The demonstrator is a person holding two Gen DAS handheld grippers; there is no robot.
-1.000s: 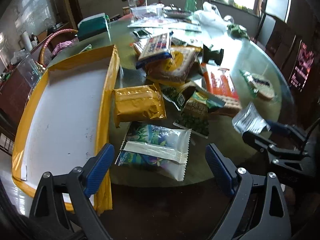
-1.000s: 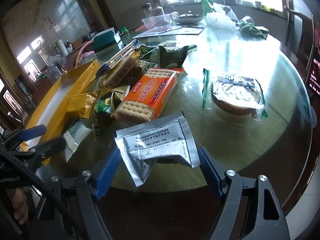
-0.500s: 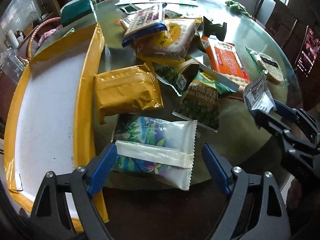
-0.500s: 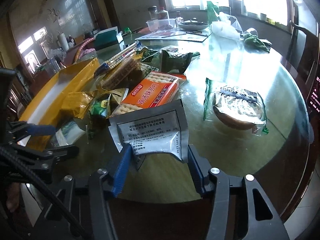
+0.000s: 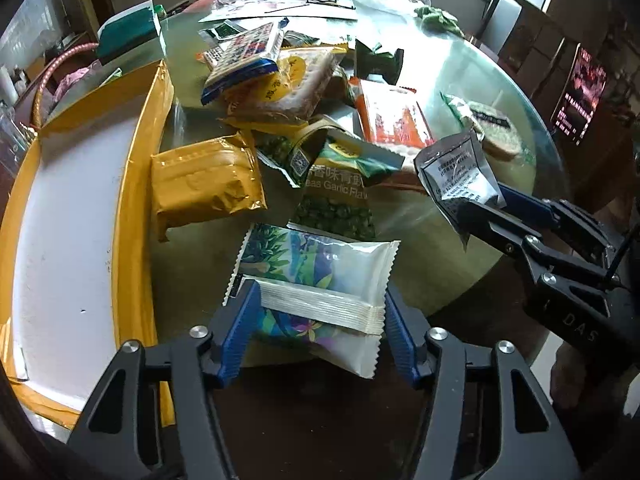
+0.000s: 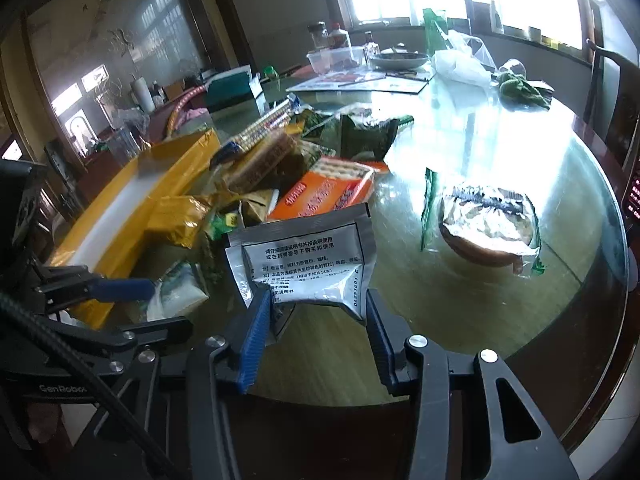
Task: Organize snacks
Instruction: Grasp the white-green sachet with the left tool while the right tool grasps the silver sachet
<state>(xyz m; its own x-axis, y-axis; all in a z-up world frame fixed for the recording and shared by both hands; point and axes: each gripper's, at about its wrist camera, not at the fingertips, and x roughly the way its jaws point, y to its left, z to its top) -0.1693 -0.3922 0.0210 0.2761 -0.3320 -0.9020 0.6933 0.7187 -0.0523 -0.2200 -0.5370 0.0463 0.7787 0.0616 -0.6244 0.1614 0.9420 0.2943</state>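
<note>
At the bottom of the left wrist view, the left gripper (image 5: 320,334) has its 2 blue fingers on either side of a white snack pack with a tropical leaf print (image 5: 316,288), and its jaws are closing, both pads touching the pack's sides at its crimped middle seam. The pack lies at the near edge of the round glass table (image 5: 520,184), low in the centre of the frame.

At the bottom of the right wrist view, the right gripper (image 6: 316,322) is closing too; its pads pinch the lower corners of a silver foil sachet with black printed text (image 6: 308,260), which stands up off the table, buckled between the jaws. In the left wrist view the same sachet shows at centre right.

Just beyond the leaf-print pack lie a green pea bag (image 5: 340,200) and, to its left, a gold foil packet (image 5: 204,184) touching the rim of the yellow-edged white tray (image 5: 132,208) that fills the left side of the frame. Farther back sit an orange cracker pack (image 5: 392,120), a large biscuit pack (image 5: 296,80) and a blue-trimmed pack (image 5: 248,56) stacked on it. At right centre of the right wrist view, apart from the pile, rests a round cake in clear wrap (image 6: 488,228).
</note>
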